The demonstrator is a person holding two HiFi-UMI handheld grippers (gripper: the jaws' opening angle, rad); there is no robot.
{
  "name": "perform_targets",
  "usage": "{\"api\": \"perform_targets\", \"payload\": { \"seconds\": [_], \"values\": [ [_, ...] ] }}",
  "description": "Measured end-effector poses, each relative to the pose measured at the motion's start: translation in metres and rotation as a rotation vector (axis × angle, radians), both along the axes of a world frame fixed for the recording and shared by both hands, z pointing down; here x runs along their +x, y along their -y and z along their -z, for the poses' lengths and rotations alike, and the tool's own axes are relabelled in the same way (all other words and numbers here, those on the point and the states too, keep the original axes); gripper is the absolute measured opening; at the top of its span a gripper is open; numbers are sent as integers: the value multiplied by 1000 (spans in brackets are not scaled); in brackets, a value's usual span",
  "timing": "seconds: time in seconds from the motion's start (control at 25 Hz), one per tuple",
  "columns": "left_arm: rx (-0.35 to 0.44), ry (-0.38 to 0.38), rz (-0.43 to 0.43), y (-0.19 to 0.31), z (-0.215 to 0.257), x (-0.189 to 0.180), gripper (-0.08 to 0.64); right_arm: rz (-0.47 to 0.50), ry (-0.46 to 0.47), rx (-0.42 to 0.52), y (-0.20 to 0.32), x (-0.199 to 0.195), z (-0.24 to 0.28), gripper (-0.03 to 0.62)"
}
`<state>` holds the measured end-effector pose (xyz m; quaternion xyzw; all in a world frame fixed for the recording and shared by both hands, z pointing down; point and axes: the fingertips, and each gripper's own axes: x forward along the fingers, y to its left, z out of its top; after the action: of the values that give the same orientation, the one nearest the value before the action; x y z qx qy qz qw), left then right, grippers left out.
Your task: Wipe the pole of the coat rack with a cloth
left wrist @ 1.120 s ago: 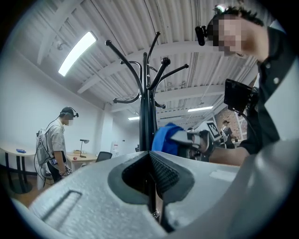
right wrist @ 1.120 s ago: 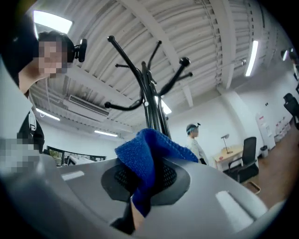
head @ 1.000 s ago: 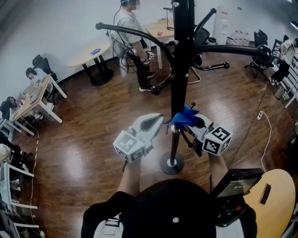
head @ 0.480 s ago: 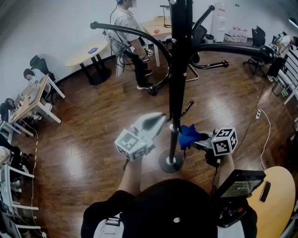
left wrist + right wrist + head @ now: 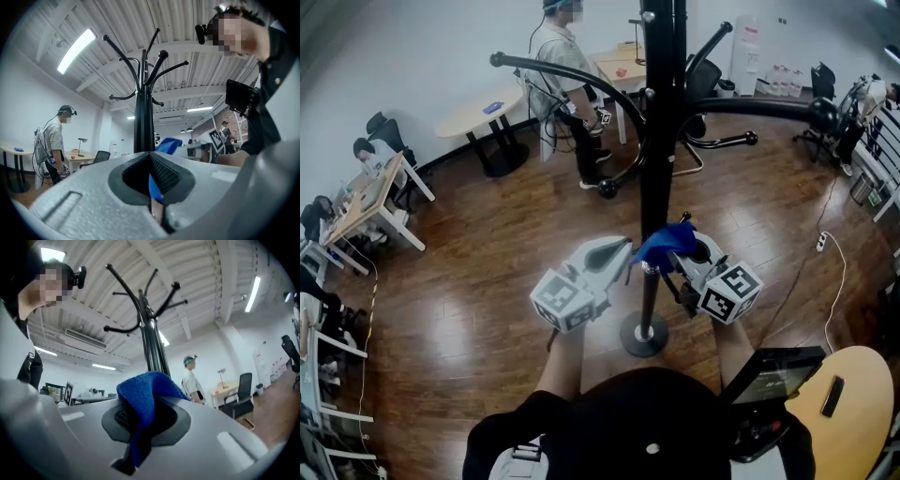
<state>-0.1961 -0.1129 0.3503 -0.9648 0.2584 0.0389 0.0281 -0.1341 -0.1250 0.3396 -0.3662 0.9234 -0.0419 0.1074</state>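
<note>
1. Right claw (image 5: 681, 253) is clamped on the blue cloth (image 5: 667, 242); in the right gripper view the cloth bulges up over the claw's tips.
2. The cloth sits against the right side of the black coat rack pole (image 5: 656, 141), centre of the head view, a little above the round base (image 5: 645, 335).
3. Left claw (image 5: 622, 247) is closed with tips together, just left of the pole and level with the cloth. A thin blue strip shows in its slit in the left gripper view; can't tell if it is gripped.
4. The claws flank the pole, one on each side.
5. Curved hooks (image 5: 567, 70) spread from the pole across the upper frame.
6. Wood floor (image 5: 487, 281); a person (image 5: 567, 89) stands at upper centre; a round desk (image 5: 853, 403) is at lower right.
</note>
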Motion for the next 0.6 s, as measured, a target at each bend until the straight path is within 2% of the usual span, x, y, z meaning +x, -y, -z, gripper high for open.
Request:
{"api": "perform_targets", "payload": {
  "seconds": [0.16,0.28,0.4,0.6],
  "values": [
    [8,-4,6,-2,2,-3,-5,-53,75,225,-5,1,93,28],
    [10,-5,16,-2,3,-8,-5,-98,131,341,-7,6,158,28],
    [19,-7,18,-4,6,-10,-5,-68,167,433,-18,8,215,28],
    [23,-3,32,-3,6,-15,-5,-26,152,641,-75,12,273,28]
  ]
}}
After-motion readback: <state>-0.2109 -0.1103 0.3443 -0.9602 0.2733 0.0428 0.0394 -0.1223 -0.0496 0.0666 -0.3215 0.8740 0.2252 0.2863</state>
